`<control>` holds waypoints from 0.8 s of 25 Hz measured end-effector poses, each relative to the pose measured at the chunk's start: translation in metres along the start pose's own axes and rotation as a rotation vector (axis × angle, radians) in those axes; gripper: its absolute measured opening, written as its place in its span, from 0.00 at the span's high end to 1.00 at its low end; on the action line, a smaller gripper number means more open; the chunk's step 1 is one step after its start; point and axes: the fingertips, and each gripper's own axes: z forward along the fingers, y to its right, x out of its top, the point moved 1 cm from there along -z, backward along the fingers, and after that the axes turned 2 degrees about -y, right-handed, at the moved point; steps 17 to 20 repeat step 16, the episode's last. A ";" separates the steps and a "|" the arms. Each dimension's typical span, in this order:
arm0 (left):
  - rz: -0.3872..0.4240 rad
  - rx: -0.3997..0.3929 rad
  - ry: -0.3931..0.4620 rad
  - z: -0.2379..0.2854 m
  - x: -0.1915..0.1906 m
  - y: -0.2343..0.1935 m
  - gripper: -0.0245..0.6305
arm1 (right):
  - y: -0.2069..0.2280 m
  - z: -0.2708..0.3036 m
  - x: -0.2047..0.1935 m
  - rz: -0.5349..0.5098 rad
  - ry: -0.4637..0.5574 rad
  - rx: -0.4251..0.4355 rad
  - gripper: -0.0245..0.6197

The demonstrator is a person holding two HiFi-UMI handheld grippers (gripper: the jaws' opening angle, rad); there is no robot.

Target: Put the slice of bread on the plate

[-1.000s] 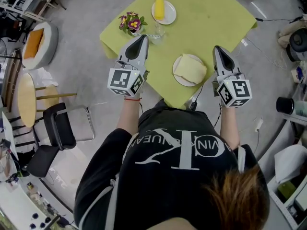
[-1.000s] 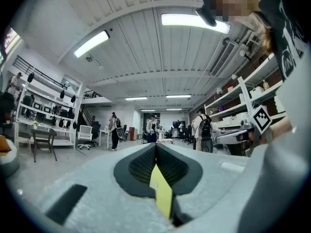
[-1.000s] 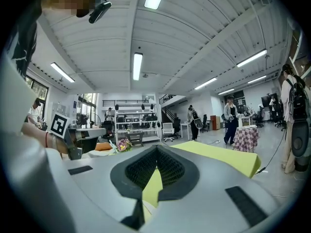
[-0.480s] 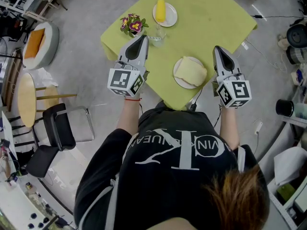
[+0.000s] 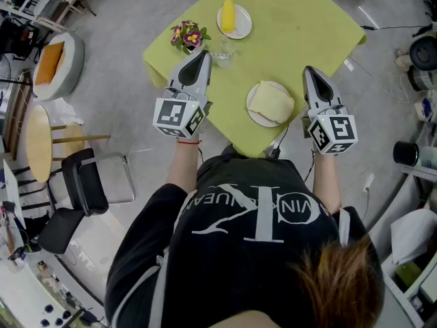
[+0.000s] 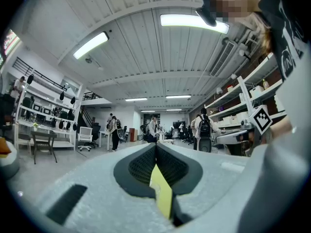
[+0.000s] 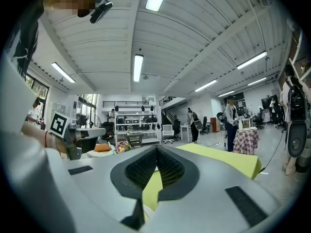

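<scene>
A pale slice of bread [image 5: 272,102] lies on a white plate [image 5: 253,115] near the front corner of the yellow-green table [image 5: 300,19]. My left gripper [image 5: 200,55] hovers level over the table's left edge, left of the plate. Its jaws meet at the tips with nothing between them [image 6: 156,144]. My right gripper [image 5: 311,71] is held level just right of the plate, apart from the bread. It too is shut and empty [image 7: 157,147]. The yellow-green tablecloth [image 7: 223,159] shows beyond its tips.
Further back on the table stand a second white plate with a yellow food item [image 5: 228,15], a small pot of flowers [image 5: 189,34] and a clear glass [image 5: 223,46]. A black chair [image 5: 89,180] and a round wooden table [image 5: 37,142] stand at the left. Cables [image 5: 382,70] run across the floor at the right.
</scene>
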 end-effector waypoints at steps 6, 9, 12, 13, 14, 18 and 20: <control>-0.002 -0.004 -0.005 0.000 -0.001 0.003 0.95 | 0.001 -0.002 0.000 0.010 -0.003 0.003 0.96; -0.006 -0.006 -0.010 -0.001 -0.002 0.005 0.95 | 0.000 -0.004 -0.001 0.013 -0.008 0.005 0.96; -0.009 -0.010 -0.015 -0.001 -0.005 0.006 0.95 | 0.002 -0.005 -0.004 0.017 -0.016 0.005 0.96; -0.011 -0.010 -0.016 0.000 -0.006 0.006 0.95 | 0.002 -0.004 -0.005 0.018 -0.019 0.006 0.96; -0.013 -0.009 -0.018 0.000 -0.007 0.006 0.95 | 0.002 -0.004 -0.006 0.020 -0.022 0.006 0.96; -0.016 -0.009 -0.022 0.000 -0.009 0.005 0.95 | 0.002 -0.003 -0.009 0.024 -0.028 0.008 0.96; -0.016 -0.009 -0.022 0.000 -0.009 0.005 0.95 | 0.002 -0.003 -0.009 0.024 -0.028 0.008 0.96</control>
